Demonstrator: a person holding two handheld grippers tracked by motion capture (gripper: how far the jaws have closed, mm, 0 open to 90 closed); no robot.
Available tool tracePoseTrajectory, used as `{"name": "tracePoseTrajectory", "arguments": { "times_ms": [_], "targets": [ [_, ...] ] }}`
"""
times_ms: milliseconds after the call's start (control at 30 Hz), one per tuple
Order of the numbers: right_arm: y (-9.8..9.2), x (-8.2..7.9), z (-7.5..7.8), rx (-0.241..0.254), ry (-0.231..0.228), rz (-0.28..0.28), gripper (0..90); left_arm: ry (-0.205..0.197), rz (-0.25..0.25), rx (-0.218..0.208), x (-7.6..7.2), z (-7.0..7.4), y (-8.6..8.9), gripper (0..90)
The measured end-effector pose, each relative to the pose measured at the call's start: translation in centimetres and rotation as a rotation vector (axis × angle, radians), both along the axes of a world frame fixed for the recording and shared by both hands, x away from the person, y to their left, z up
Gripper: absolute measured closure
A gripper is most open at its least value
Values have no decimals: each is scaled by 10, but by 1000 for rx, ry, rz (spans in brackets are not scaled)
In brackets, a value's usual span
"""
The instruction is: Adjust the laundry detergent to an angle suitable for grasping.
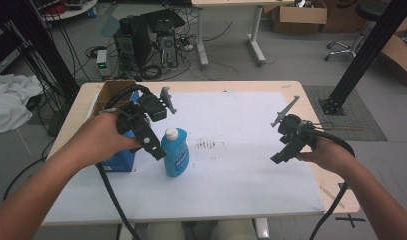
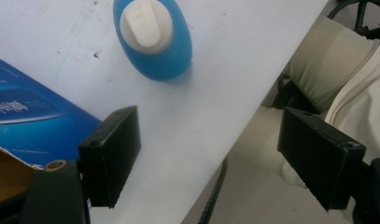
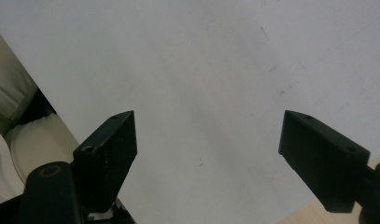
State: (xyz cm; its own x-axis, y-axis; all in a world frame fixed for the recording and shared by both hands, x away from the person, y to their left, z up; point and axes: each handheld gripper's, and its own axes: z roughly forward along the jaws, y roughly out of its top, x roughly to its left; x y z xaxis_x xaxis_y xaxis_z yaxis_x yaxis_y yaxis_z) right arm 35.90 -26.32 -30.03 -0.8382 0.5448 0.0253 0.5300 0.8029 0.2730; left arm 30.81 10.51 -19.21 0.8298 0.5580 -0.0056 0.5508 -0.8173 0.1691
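Hovering over the blue bottle (image 1: 175,152), left gripper (image 2: 208,158) has fingers wide, empty; bottle stands upright on counter (image 1: 251,165) beside blue box (image 1: 122,159). Right gripper (image 3: 206,158) wide too. Risk: clipping the cap, tipping it.

Both forearms reach in over the table; left gripper (image 1: 156,150) and right gripper (image 1: 280,157) point downward, jaws spread wide, nothing between them.
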Motion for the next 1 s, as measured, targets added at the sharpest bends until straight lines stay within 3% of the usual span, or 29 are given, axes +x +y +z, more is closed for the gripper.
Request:
{"name": "tracePoseTrajectory", "arguments": {
  "times_ms": [433,1000],
  "targets": [
    [-2,-5,3,12,-10,2,190,-7,25,-2,-5,4,1,220],
    [-6,-4,3,16,-11,1,188,-23,52,-12,-2,6,-5,219]
  ]
}}
